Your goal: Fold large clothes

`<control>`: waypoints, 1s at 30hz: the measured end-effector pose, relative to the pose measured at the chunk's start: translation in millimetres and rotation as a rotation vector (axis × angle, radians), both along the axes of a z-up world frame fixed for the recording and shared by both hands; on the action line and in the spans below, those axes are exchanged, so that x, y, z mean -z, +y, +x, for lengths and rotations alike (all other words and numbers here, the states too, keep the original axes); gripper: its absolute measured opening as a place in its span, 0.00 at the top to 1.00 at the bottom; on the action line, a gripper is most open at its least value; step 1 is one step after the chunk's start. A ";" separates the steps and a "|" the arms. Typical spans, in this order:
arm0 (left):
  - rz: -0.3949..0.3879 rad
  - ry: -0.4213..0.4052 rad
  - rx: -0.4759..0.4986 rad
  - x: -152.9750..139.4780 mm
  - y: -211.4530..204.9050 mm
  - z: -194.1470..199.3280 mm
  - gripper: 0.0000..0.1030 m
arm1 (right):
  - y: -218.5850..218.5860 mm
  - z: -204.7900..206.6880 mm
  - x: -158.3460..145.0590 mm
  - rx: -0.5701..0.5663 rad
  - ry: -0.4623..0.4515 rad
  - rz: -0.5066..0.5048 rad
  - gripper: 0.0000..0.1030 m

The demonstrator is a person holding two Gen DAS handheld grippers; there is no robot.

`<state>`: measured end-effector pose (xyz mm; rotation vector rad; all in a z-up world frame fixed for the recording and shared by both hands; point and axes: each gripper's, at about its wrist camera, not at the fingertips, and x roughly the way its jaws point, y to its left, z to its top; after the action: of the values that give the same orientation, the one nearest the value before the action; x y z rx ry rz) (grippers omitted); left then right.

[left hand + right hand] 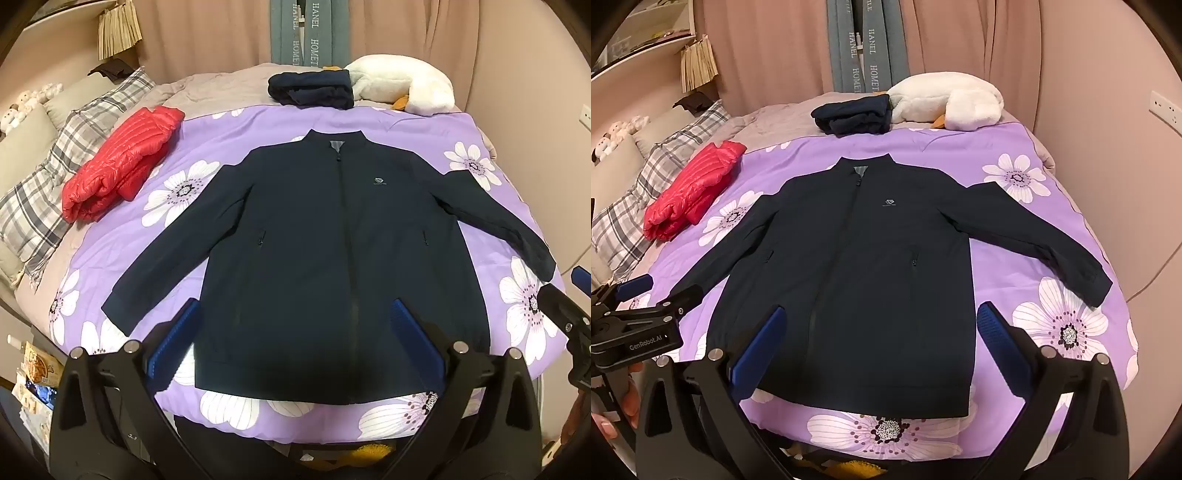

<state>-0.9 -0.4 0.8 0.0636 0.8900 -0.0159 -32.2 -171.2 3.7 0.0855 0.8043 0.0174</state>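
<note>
A dark navy zip jacket (pixel 325 251) lies flat and face up on the purple flowered quilt (pixel 406 122), sleeves spread out to both sides; it also shows in the right wrist view (pixel 864 266). My left gripper (pixel 295 314) is open and empty, held above the jacket's hem. My right gripper (pixel 881 321) is open and empty, also above the hem. The right gripper's body shows at the right edge of the left wrist view (pixel 569 310). The left gripper's body shows at the left edge of the right wrist view (pixel 635 314).
A folded red puffer jacket (pixel 122 162) lies at the quilt's left. A folded dark garment (pixel 314 88) and a white plush goose (pixel 406 85) lie at the far end. Plaid pillows (pixel 55 177) sit left. Curtains and walls surround the bed.
</note>
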 end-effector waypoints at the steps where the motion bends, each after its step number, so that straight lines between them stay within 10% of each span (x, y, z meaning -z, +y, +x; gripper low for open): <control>1: 0.003 0.002 -0.001 0.1 -0.1 0.1 0.02 | 0.1 0.4 0.2 0.000 0.001 -0.001 0.01; 30: 0.015 -0.008 -0.021 -3.1 2.2 1.2 0.02 | 4.9 8.9 3.7 -0.017 0.011 0.017 0.01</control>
<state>0.4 1.9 3.9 0.0682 0.8825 0.0105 -23.3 -166.3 0.0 0.0950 0.8162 0.0397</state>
